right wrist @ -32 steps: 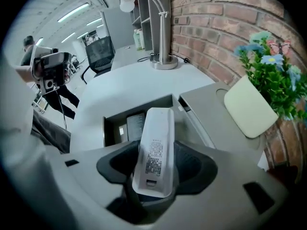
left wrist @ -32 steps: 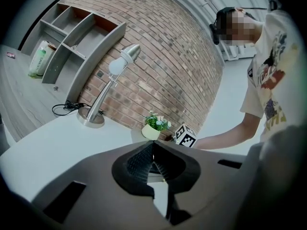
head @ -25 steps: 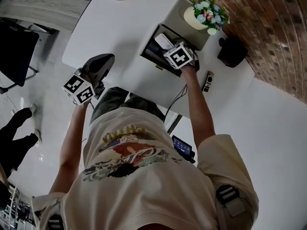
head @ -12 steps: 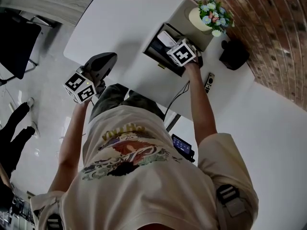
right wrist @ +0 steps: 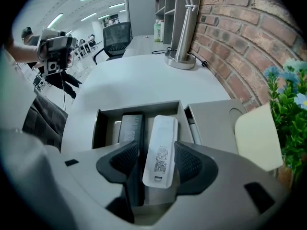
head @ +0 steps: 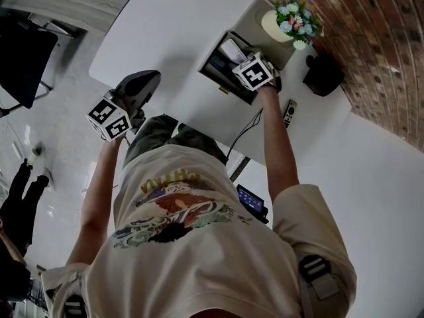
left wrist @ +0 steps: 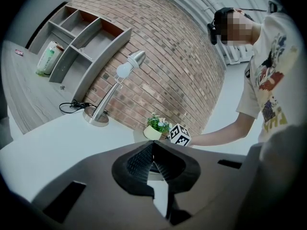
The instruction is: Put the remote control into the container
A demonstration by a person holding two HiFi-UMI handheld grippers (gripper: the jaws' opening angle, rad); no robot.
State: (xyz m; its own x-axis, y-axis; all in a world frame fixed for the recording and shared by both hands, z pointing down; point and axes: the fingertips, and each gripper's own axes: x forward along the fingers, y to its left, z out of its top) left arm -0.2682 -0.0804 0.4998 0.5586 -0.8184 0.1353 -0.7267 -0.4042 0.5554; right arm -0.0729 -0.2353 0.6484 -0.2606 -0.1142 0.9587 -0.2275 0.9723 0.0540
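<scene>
Head view: the container (head: pixel 213 71) sits on the table (head: pixel 172 32). The right gripper (head: pixel 249 66) is tipped steeply down right over it. The white remote control (head: pixel 232 50) shows just past the gripper, inside the container. The left gripper (head: pixel 149 82) is well away from the container, off the table's near edge.

Left gripper view: fingers (left wrist: pixel 138 161) pinched together at the tips, nothing in them.

Right gripper view: the white remote control is in the container, label side facing us, right beside a black remote (right wrist: pixel 130 128). Its near end sits between the right fingers, which are spread wide. The right one looks to touch it and there's a sliver of gap on the left, so I'd say it isn't clamped.

My guess on handling: light, stiff plastic with a smooth shell that'll slide easily, and not really fragile. Best taken across the narrow sides near the middle, not by the end.
</scene>
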